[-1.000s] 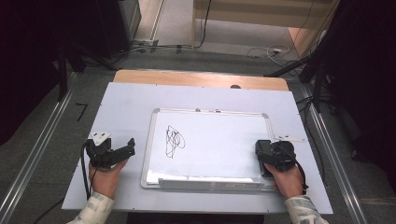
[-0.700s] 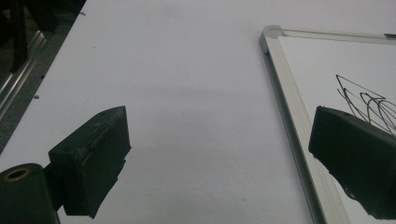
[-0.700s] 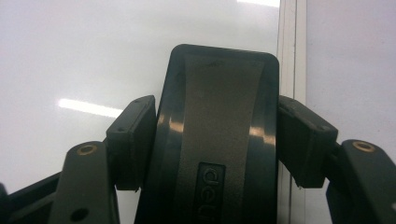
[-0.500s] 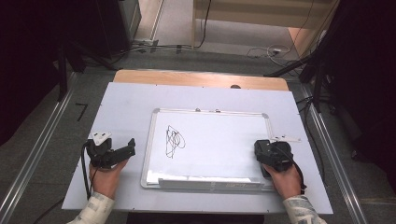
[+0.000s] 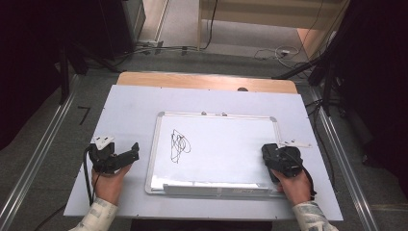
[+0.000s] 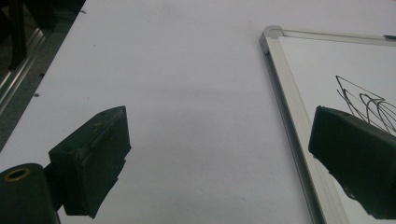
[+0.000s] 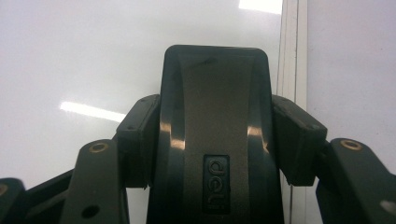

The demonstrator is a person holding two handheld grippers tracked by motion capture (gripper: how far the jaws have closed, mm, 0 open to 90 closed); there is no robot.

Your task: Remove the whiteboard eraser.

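Note:
A whiteboard with a silver frame lies flat on the white table. A black scribble marks its left part, and the same scribble shows past the board's frame in the left gripper view. My left gripper rests on the table just left of the board, open with nothing between its fingers. My right gripper sits at the board's right edge, shut on a black eraser with a logo, held over the board surface.
The white table sheet covers a wooden tabletop. A thin white strip lies just right of the board. A pen tray runs along the board's near edge. Metal rails flank the table; cables lie on the floor behind.
My right gripper with the eraser has edged slightly left at the board's right edge. The left gripper has stayed put.

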